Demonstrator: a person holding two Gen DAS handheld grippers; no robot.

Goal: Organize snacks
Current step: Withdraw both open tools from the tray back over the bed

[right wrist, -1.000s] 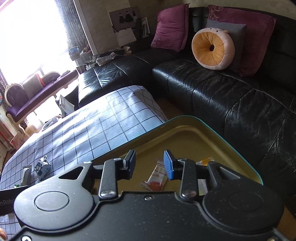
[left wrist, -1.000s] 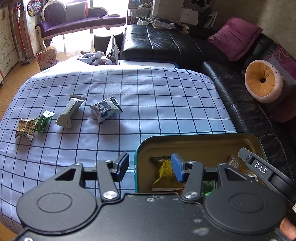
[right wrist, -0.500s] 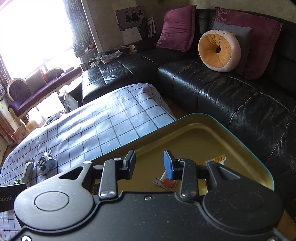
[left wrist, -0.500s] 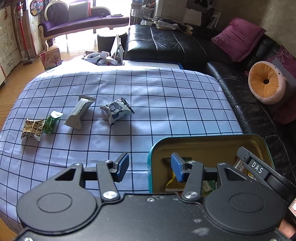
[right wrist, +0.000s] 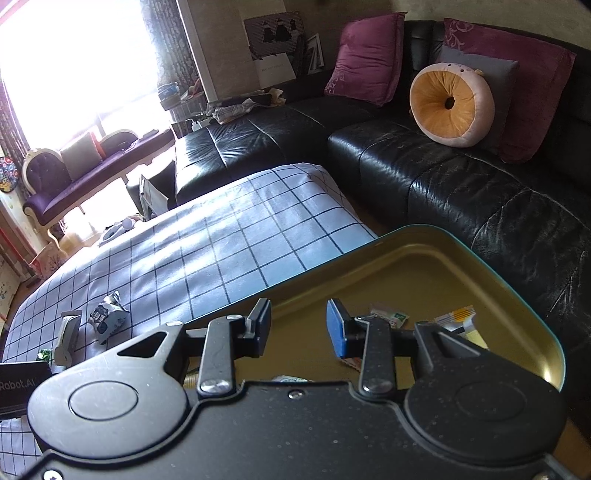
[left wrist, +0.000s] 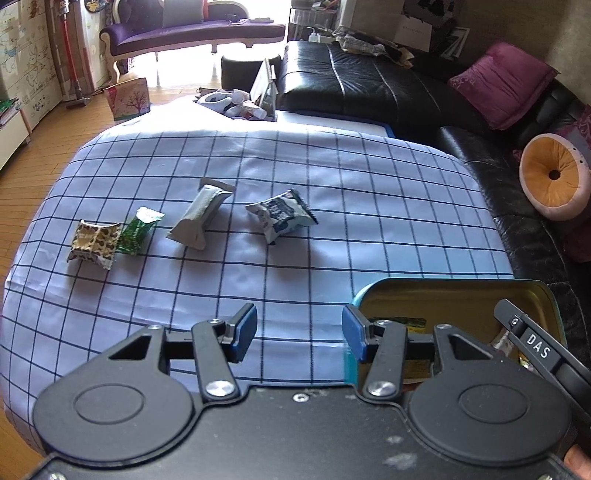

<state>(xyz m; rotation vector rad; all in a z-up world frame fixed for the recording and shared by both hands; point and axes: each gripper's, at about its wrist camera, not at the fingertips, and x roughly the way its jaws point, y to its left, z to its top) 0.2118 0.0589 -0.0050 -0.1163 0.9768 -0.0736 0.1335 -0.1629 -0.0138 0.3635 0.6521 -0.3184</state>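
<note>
Several snack packets lie in a row on the checked cloth (left wrist: 332,206): a brown patterned one (left wrist: 94,243), a green one (left wrist: 140,230), a long grey one (left wrist: 201,218) and a blue-and-white one (left wrist: 280,216). A teal tin tray (left wrist: 458,286) with a gold inside sits at the near right and holds more packets. My left gripper (left wrist: 299,330) hovers open over the cloth just left of the tray, with nothing between its fingers. My right gripper (right wrist: 298,325) stands open above the tray (right wrist: 436,254), also with nothing in it; an orange-and-white packet (right wrist: 456,319) lies past its right finger.
A black leather corner sofa (right wrist: 461,192) with purple cushions and a round orange cushion (right wrist: 450,105) wraps the table's far and right sides. A basket of small items (left wrist: 240,103) stands beyond the far table edge. A purple chaise (left wrist: 184,31) stands by the window.
My left gripper has shifted left off the tray and now hangs over the cloth. In the right wrist view the tray has slid slightly down and right. Both jaws keep the same gap.
</note>
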